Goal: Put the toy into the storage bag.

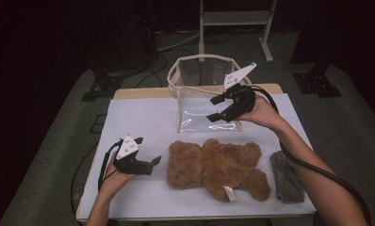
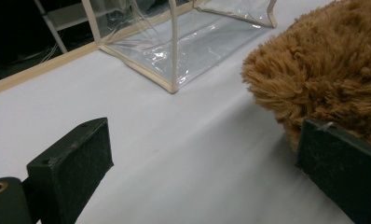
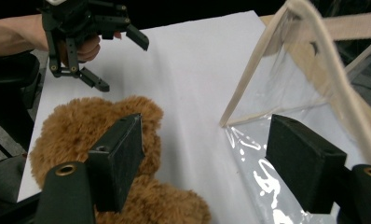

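A brown plush teddy bear [image 1: 217,169] lies flat across the lower middle of the high view, on the white sheet that covers the table [image 1: 143,117], with a small white tag showing at its lower edge. Just above it, in the upper middle of the frame, a clear plastic bag with cream trim [image 1: 202,94] stands upright with its top open, its base close to the bear but apart from it. The right gripper [image 1: 217,107] hangs in the air at the upper right of that bag, in front of its clear front wall, held in the person's right hand; its jaws stand wide apart with nothing between them. In the right gripper view the same two black jaws frame the bear's fur at the lower left and the bag's corner seam at the right, touching neither. The left gripper [image 1: 148,153] sits at the lower left of the high view, low over the sheet and just beside the bear's head end, its jaws also spread and empty. In the left gripper view one jaw at the lower right stands right against the fur, though I cannot tell whether it touches. A grey fuzzy cloth [image 1: 287,176] lies at the lower right, beside the bear.
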A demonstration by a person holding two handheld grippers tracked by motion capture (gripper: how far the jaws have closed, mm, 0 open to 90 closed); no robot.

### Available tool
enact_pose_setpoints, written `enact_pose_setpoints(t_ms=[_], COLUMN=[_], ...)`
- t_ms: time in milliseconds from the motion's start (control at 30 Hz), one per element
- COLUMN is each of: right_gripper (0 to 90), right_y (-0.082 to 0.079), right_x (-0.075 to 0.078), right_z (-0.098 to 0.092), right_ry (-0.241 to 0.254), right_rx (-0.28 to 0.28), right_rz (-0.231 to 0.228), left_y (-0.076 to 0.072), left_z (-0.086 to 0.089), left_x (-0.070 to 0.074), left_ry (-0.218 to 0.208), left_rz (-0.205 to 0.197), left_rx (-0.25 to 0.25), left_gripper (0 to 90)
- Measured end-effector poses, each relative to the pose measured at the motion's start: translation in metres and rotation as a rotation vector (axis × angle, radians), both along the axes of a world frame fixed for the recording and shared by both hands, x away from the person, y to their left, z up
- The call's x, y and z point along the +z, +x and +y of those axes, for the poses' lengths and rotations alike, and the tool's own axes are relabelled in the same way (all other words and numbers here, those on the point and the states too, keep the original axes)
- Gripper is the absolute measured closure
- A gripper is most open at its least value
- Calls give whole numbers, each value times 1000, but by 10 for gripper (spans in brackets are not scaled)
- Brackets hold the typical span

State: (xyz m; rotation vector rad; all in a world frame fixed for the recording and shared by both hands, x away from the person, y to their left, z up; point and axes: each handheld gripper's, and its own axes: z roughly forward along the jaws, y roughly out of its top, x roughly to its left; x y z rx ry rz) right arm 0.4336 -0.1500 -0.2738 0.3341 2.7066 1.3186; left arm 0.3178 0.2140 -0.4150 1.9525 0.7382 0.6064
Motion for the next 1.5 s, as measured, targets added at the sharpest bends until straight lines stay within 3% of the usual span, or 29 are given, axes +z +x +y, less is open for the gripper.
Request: enact_pose_setpoints(t_ms=[367, 733, 967, 1000, 1067, 1167, 1233, 1500], right_gripper=[297, 352, 524, 605, 619, 751, 801, 862], right_y=[27, 53, 65, 65, 65, 66, 65, 61], right_x=[22, 20, 13, 11, 10, 6, 5, 3], right_z=[15, 18, 14, 14, 13, 13, 13, 15], right_ry=[-46, -88, -117, -134, -142, -170, -176, -180], right_rx=[-14, -60, -76, -81, -87, -121, -110, -105], right_rz=[-27, -19, -10, -7, -18, -29, -29, 10], left_y=[0, 0, 0, 0, 0, 0, 0, 0], left_z=[1, 1, 2, 2, 2, 1, 1, 3], left_x=[-1, -2, -2, -3, -3, -3, -3, -3], left_ry=[-4, 0, 1, 0, 1, 2, 5, 4], left_rz=[4, 11, 10, 12, 12, 14, 13, 15], left_rx=[-5, -10, -11, -12, -11, -14, -17, -13], left_gripper=[31, 31, 31, 31, 31, 31, 31, 31])
